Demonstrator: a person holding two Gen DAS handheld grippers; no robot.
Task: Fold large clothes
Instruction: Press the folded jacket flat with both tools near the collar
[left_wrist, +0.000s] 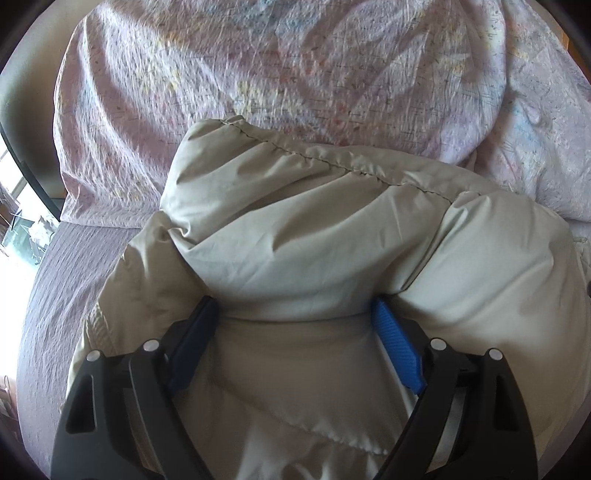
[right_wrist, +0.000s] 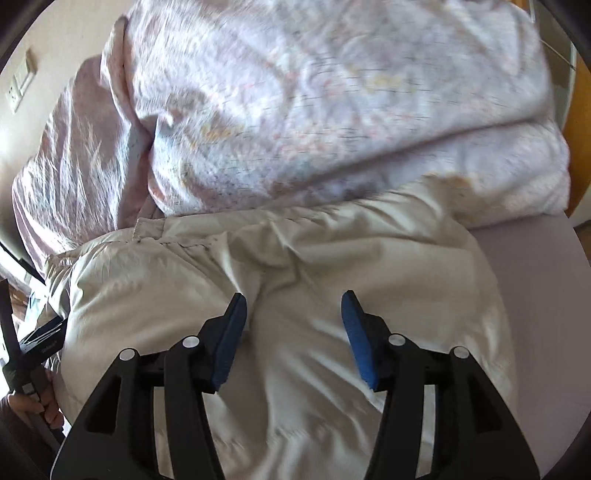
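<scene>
A puffy beige jacket (left_wrist: 295, 236) is lying bunched on a bed, filling the centre and lower half of both wrist views. In the left wrist view the left gripper (left_wrist: 295, 317) is standing with its jaws spread wide, and a fat fold of the jacket is bulging up between the two blue pads (left_wrist: 397, 350); the tips are sinking into the fabric at either side, though whether they are pressing on it cannot be told. In the right wrist view the right gripper (right_wrist: 293, 306) is hovering over the jacket with its jaws apart and nothing caught between them, the cloth lying loose below. A pale floral quilt (right_wrist: 332, 110) is piled across the upper part of each frame, touching the jacket's far edge. A mauve bedsheet (left_wrist: 66, 280) is showing at the lower left of the left wrist view and along the right side of the right one. At the lower left edge of the right wrist view a person's hand (right_wrist: 33, 404) is gripping a dark handle.
</scene>
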